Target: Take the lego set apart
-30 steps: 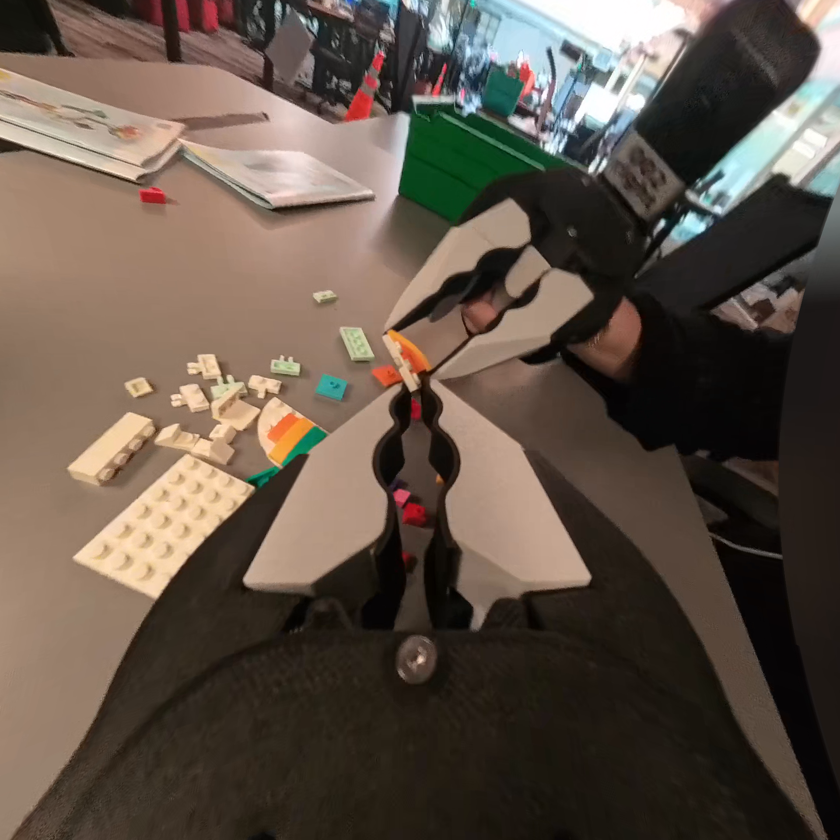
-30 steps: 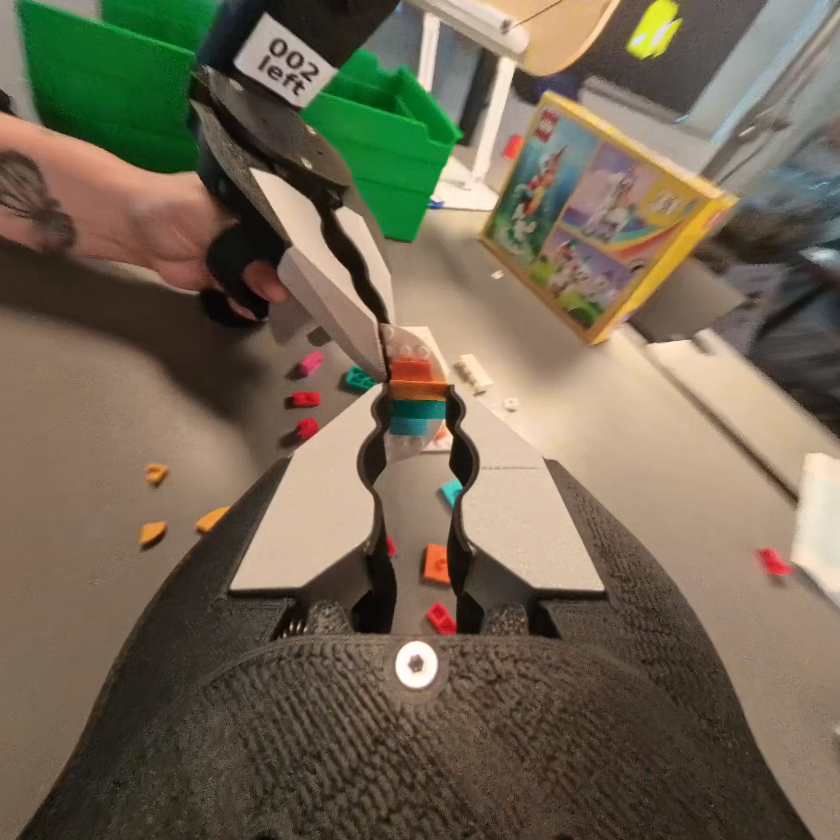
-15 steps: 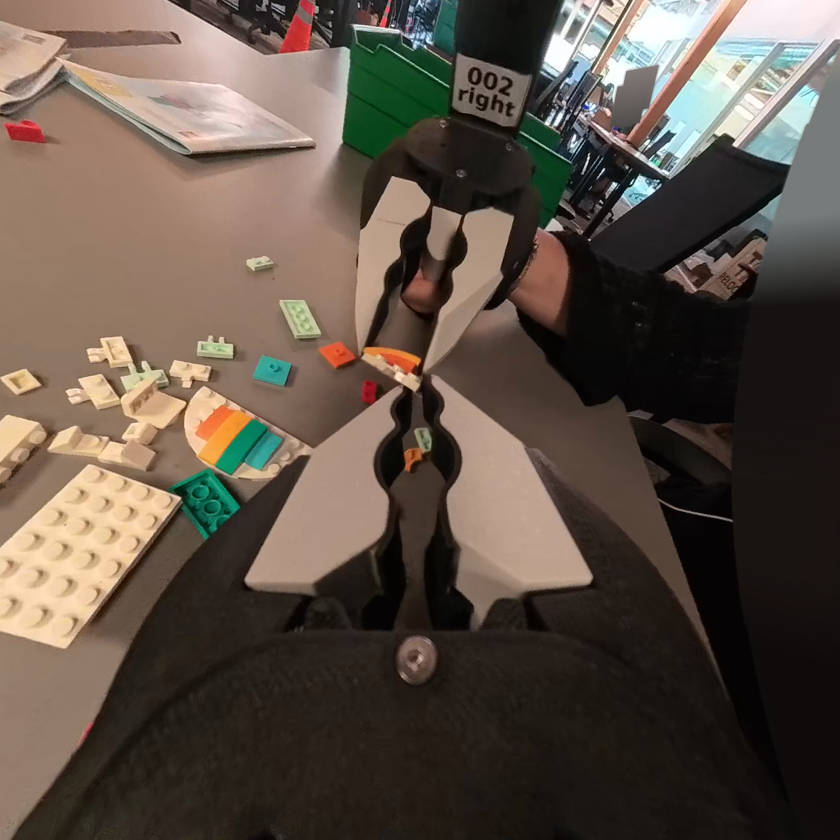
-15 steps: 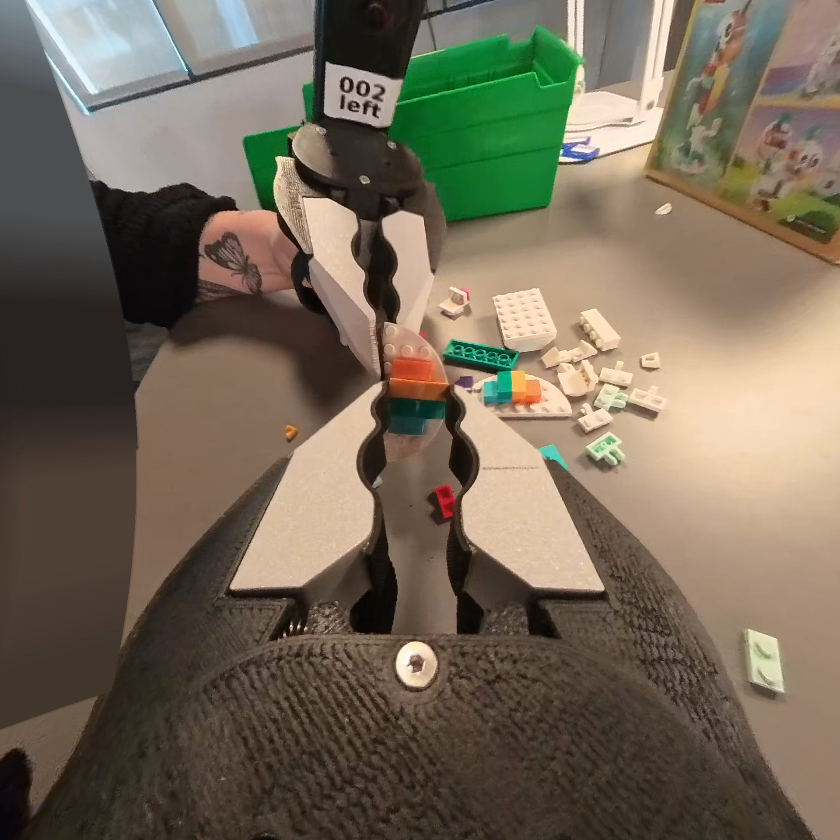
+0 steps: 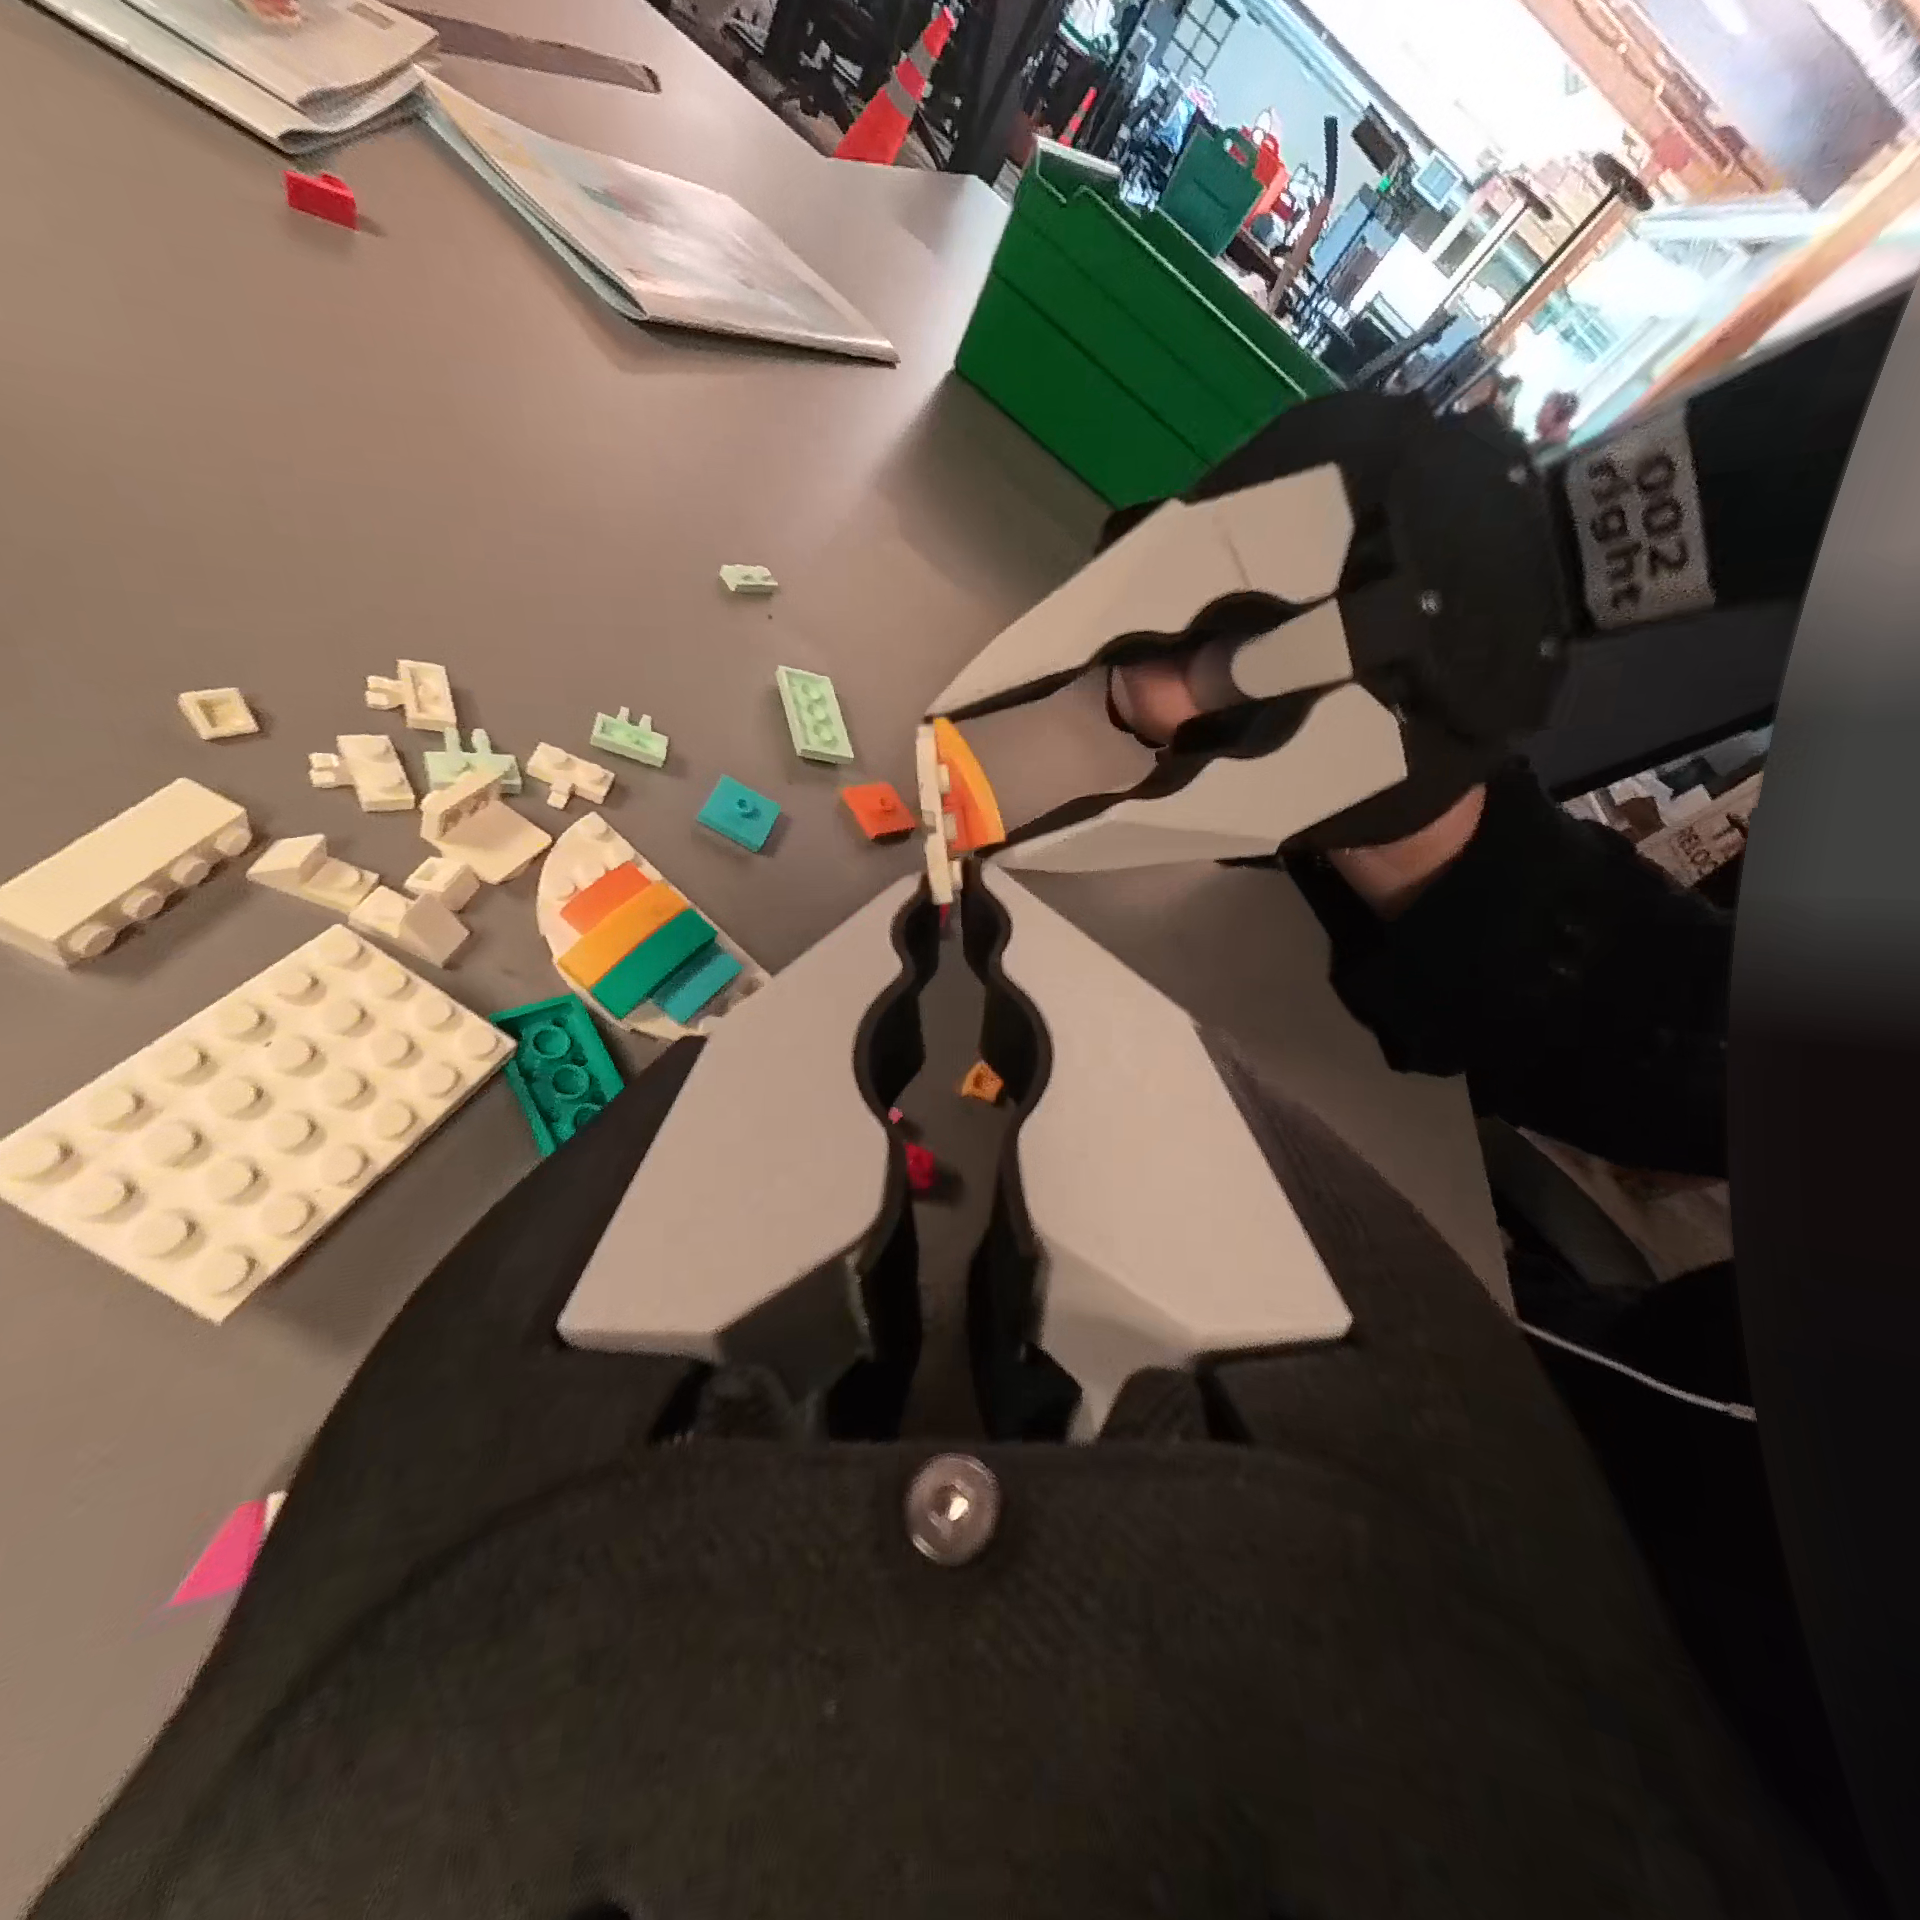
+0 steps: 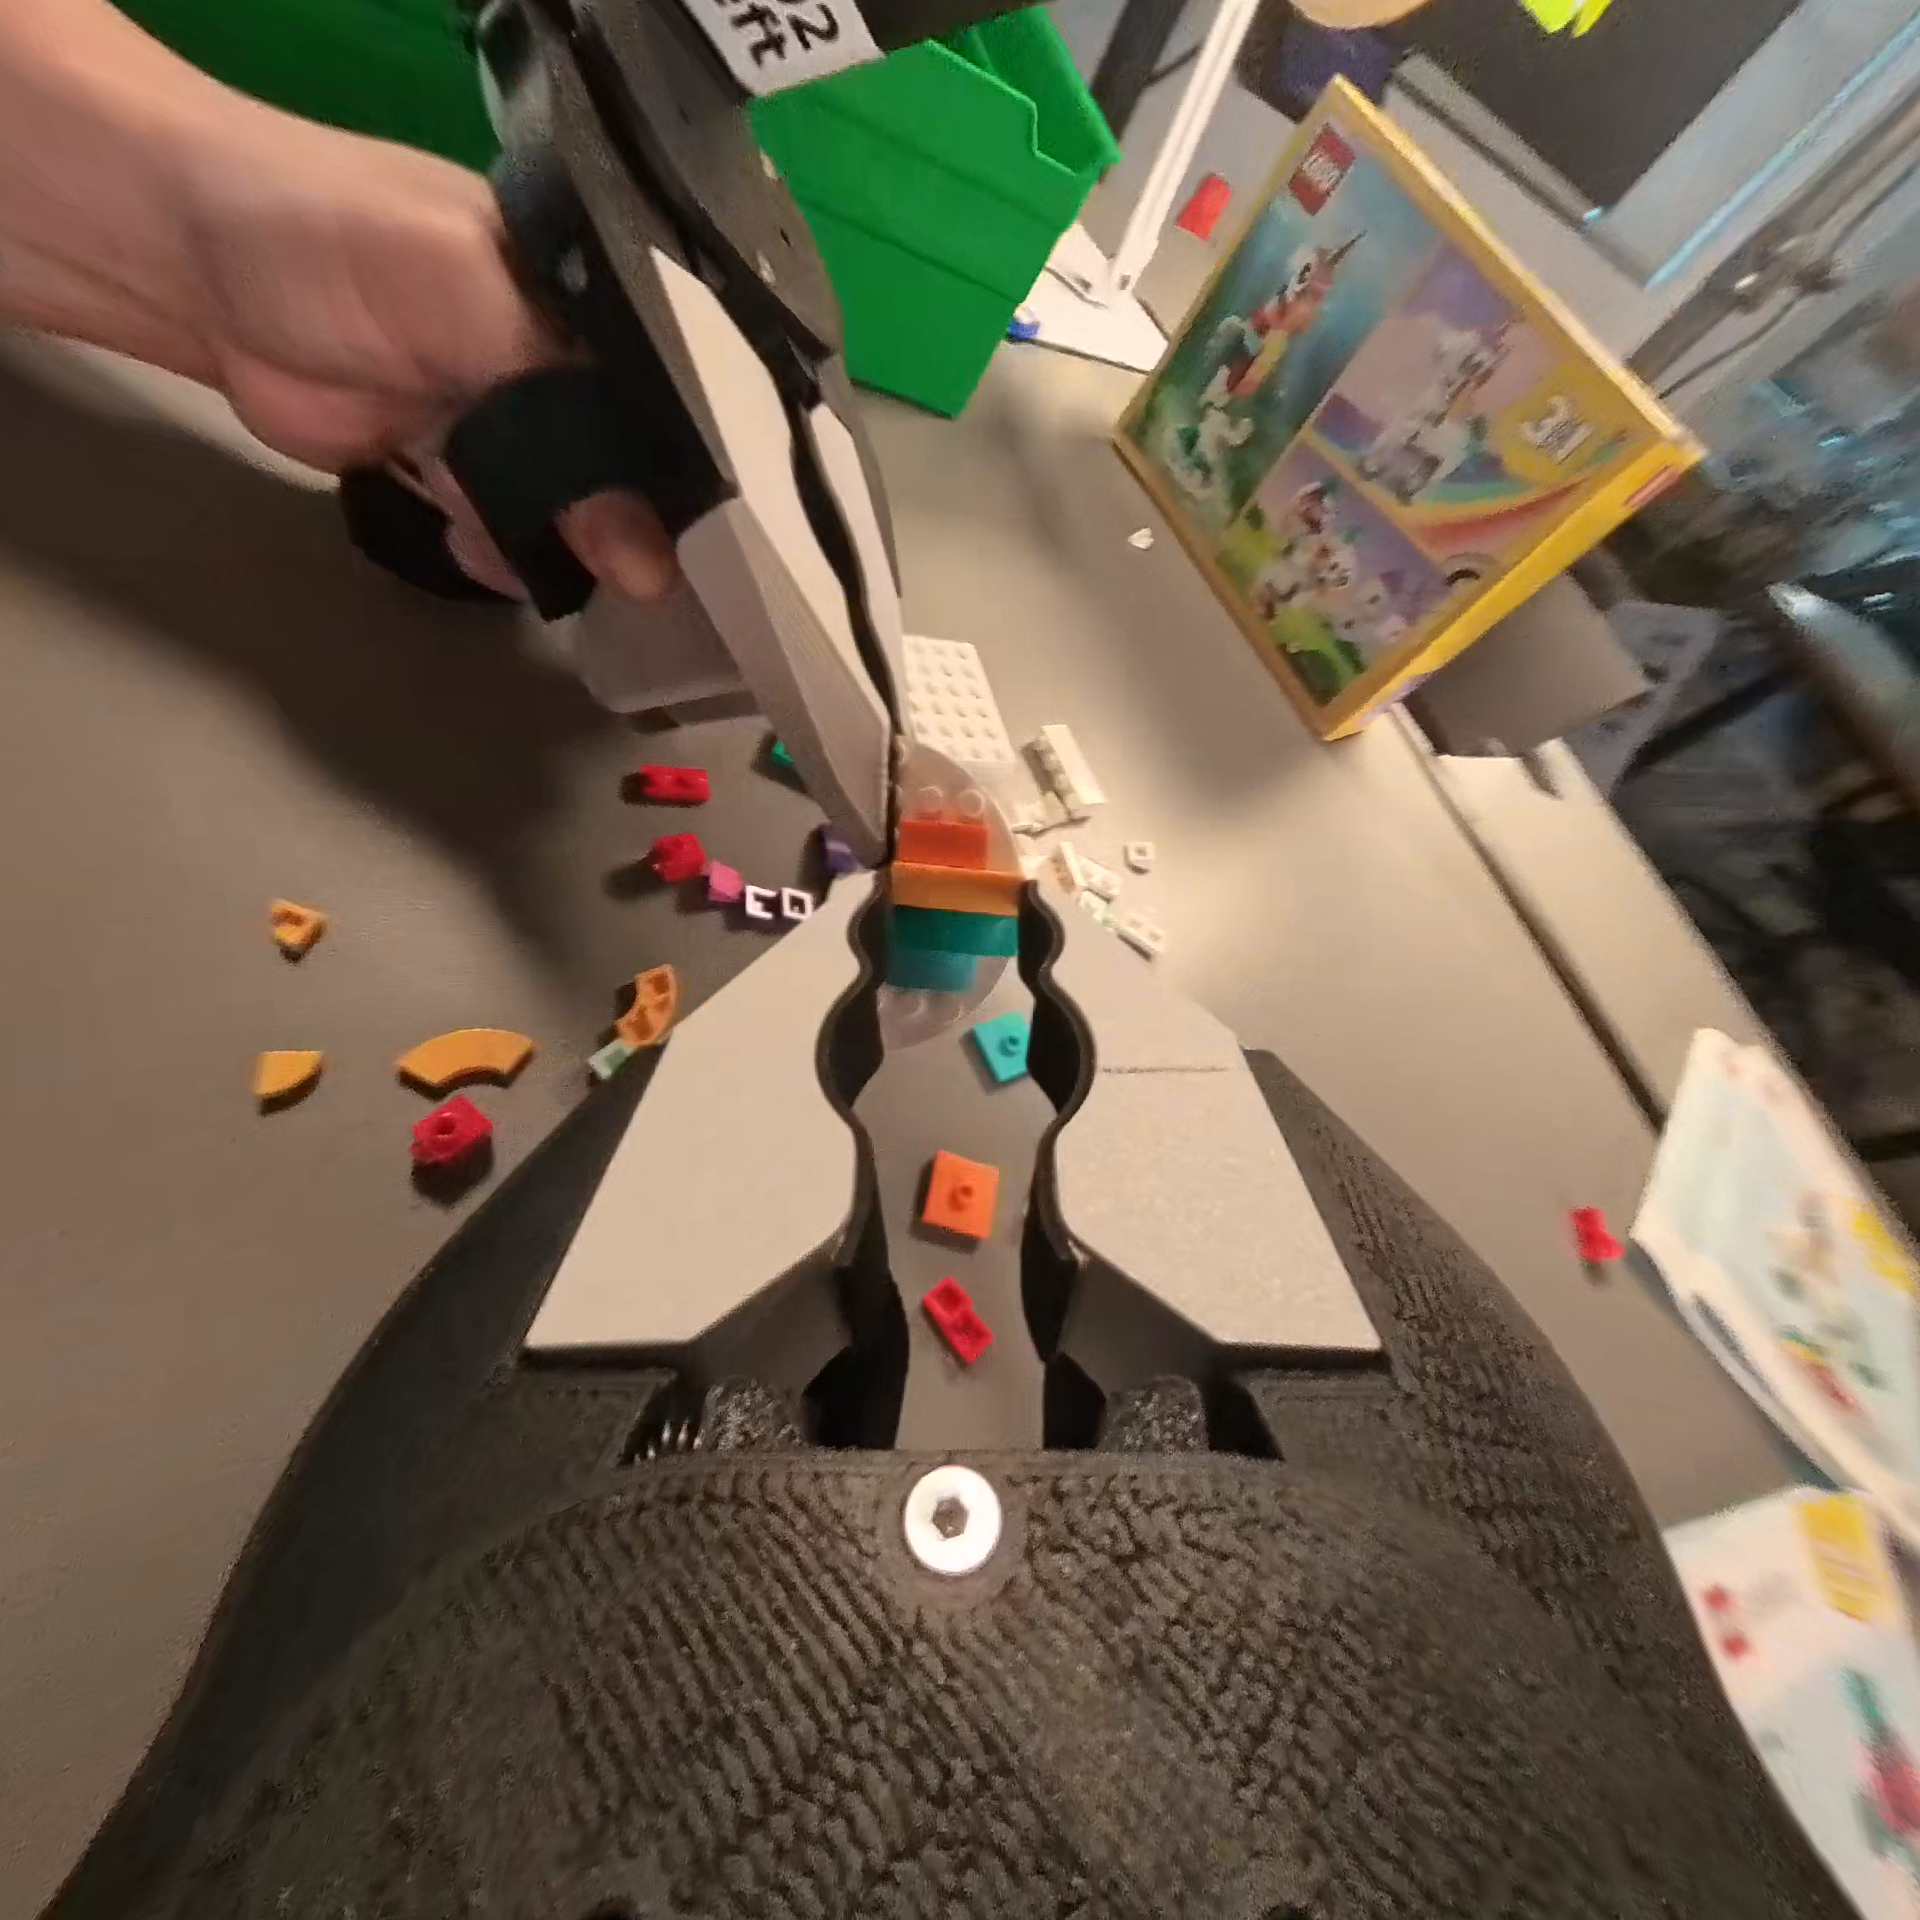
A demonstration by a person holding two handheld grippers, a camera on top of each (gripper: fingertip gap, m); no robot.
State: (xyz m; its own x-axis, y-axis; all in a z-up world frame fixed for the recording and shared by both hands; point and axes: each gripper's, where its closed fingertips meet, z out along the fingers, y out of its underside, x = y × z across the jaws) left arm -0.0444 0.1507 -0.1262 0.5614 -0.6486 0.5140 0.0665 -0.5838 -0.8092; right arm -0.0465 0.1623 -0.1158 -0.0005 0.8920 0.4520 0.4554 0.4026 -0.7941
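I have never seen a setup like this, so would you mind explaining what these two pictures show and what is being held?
There is no robot here: a person holds a two-finger tong-like gripper in each hand, and each carries a camera looking along its fingers. One picture looks out from the left gripper, the other from the right gripper; each also shows the opposite gripper facing it.

Both are shut on one small half-round lego piece, a white plate stacked with orange, yellow and teal tiles, held above the grey table.

On the table lie loose white bricks, a studded white plate, a second rainbow half-round, small coloured tiles, booklets, a green bin and the set's box.
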